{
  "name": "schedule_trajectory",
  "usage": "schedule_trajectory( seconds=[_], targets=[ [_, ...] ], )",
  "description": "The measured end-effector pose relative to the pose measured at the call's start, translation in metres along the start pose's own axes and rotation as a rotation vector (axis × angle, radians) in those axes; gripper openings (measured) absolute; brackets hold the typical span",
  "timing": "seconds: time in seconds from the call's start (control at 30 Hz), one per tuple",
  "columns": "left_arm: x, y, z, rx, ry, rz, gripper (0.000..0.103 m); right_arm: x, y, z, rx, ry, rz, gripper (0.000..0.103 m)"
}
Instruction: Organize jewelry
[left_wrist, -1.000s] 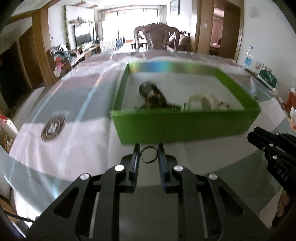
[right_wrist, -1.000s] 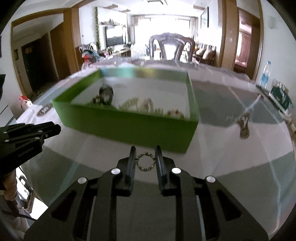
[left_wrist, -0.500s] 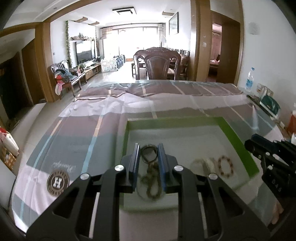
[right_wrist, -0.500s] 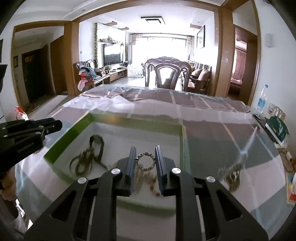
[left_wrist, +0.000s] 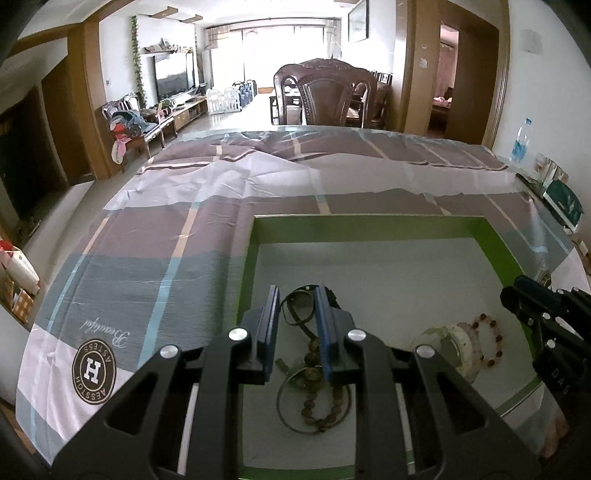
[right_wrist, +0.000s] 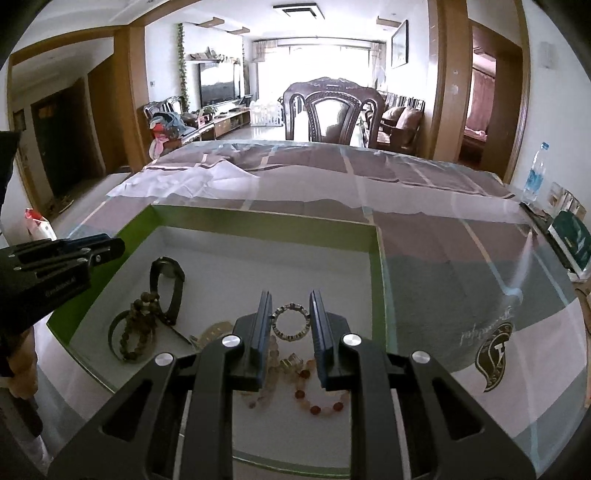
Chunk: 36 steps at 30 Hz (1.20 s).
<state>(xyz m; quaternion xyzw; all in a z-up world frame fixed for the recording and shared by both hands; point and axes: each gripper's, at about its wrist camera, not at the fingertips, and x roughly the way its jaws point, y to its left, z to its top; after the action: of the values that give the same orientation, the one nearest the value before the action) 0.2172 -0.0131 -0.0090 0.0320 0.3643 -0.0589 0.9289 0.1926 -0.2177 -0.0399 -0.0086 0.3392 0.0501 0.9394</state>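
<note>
Now we see both grippers poised over the green box (left_wrist: 496, 236), whose white floor fills the lower centre of each view. In the left wrist view our left gripper (left_wrist: 295, 306) has its blue pads pressed on a thin dark ring (left_wrist: 295, 308), held at the lower centre of the frame above a wooden bead bracelet (left_wrist: 317, 391) and a plain wire bangle (left_wrist: 286, 413) lying on the box floor. Toward the lower right of that frame sit a pale jade-like bangle (left_wrist: 461, 350) and a reddish bead bracelet (left_wrist: 491, 341), touching each other, with the right gripper's black tip at the right edge.

In the right wrist view our right gripper (right_wrist: 290, 310) is clamped on a small stone-set ring (right_wrist: 290, 320) at the lower centre, over pink and red beads (right_wrist: 314, 400). At the left of the frame a dark watch (right_wrist: 168, 280) lies against the brown beads. The striped tablecloth (right_wrist: 461, 266) spreads across the table around the box, and a carved wooden chair (right_wrist: 332, 110) stands at the top centre.
</note>
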Motion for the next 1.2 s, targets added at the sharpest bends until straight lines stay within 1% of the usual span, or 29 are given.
schedule_trajectory(
  seconds=[0.27,0.47,0.5,0.53,0.57,0.6,0.63,0.7,0.77,0.8,0.87,0.9,0.97,1.07,1.13,1.2],
  targets=[
    [-0.004,-0.007,-0.006,0.019,-0.004,0.007,0.020,0.001,0.003,-0.004,-0.006,0.005,0.004,0.021],
    [0.000,-0.010,-0.008,0.029,0.007,0.008,0.020,0.004,0.004,-0.005,-0.012,0.014,0.001,0.021],
    [0.001,-0.011,-0.008,0.032,0.008,0.006,0.026,0.004,0.006,-0.006,-0.022,0.013,-0.007,0.021],
    [0.001,-0.011,-0.008,0.032,0.012,0.004,0.053,0.004,0.009,-0.006,-0.036,0.011,-0.018,0.030],
    [-0.001,-0.012,-0.008,0.028,0.002,0.003,0.067,0.003,0.012,-0.007,-0.048,0.009,-0.033,0.052],
    [-0.004,-0.012,-0.008,0.028,-0.020,0.008,0.070,-0.001,0.013,-0.009,-0.047,-0.008,-0.038,0.062],
    [-0.007,-0.013,-0.009,0.034,-0.031,0.016,0.070,-0.005,0.014,-0.009,-0.045,-0.022,-0.031,0.065],
    [-0.013,-0.014,-0.010,0.039,-0.047,0.021,0.070,-0.011,0.014,-0.010,-0.040,-0.033,-0.021,0.068],
    [-0.020,-0.016,-0.014,0.039,-0.056,0.031,0.072,-0.020,0.013,-0.012,-0.024,-0.059,-0.040,0.085],
    [-0.025,-0.017,-0.017,0.041,-0.064,0.039,0.075,-0.025,0.013,-0.014,-0.015,-0.070,-0.054,0.087],
    [-0.036,-0.019,-0.023,0.039,-0.086,0.051,0.079,-0.034,0.013,-0.018,-0.001,-0.076,-0.064,0.095],
    [-0.043,-0.020,-0.027,0.034,-0.095,0.056,0.082,-0.039,0.013,-0.021,0.009,-0.086,-0.060,0.096],
    [-0.051,-0.021,-0.034,0.030,-0.105,0.061,0.085,-0.046,0.013,-0.025,0.026,-0.092,-0.061,0.096],
    [-0.059,-0.021,-0.046,0.021,-0.094,0.057,0.087,-0.051,0.012,-0.031,0.043,-0.091,-0.069,0.099],
    [-0.061,-0.021,-0.050,0.019,-0.088,0.051,0.092,-0.052,0.012,-0.032,0.048,-0.089,-0.072,0.099],
    [-0.063,-0.020,-0.053,0.016,-0.086,0.052,0.094,-0.053,0.012,-0.034,0.051,-0.088,-0.071,0.099]
  ],
)
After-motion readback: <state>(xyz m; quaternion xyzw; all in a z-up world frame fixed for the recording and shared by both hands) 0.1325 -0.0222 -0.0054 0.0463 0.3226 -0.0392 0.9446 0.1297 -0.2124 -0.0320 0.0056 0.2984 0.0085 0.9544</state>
